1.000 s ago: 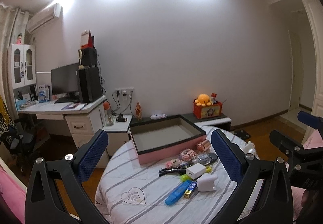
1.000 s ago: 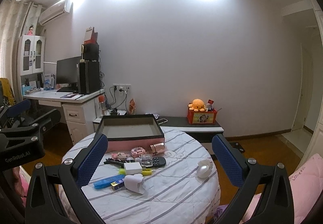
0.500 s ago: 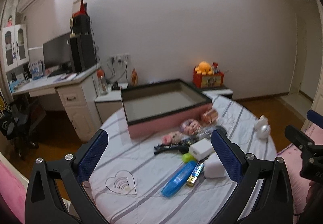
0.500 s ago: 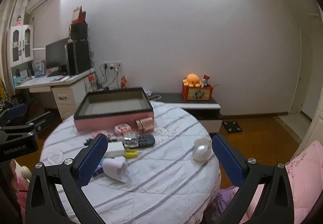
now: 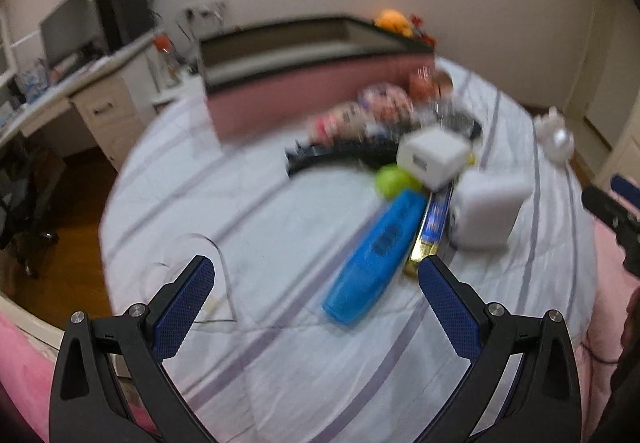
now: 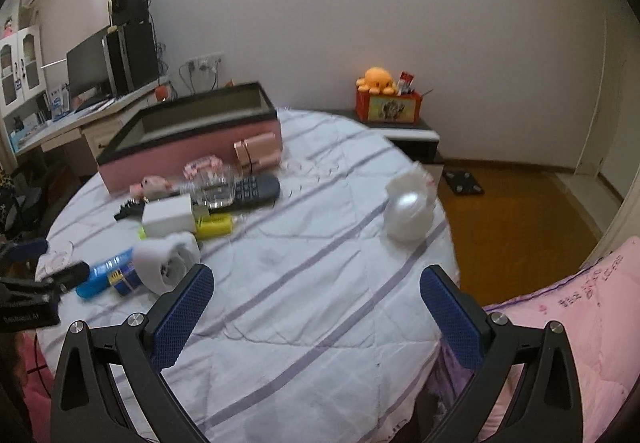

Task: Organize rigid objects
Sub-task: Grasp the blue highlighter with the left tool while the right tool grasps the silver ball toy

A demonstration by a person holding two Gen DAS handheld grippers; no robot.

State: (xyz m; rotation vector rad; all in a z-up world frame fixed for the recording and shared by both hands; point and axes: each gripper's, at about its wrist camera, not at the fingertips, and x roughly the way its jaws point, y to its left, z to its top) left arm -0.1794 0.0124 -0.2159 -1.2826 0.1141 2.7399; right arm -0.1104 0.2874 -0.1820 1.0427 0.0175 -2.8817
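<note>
The left tool (image 5: 316, 275) is wide open and holds nothing. It hangs over the near edge of the round counter (image 5: 304, 375), which has a striped white cloth on it. The right tool (image 6: 316, 283) is wide open too, with nothing in it, over the right side of the counter.

Just past the left tool lies a blue case (image 5: 376, 255), with a thin gold and blue bar (image 5: 434, 227) beside it. Next come a white lump (image 5: 488, 211), a white cube (image 5: 434, 157) and a green thing (image 5: 394, 181). A black remote (image 6: 248, 191) lies behind them. A white round toy (image 6: 410, 209) sits alone, well apart on the right. At the far side stands an open pink box (image 6: 192, 143).
</note>
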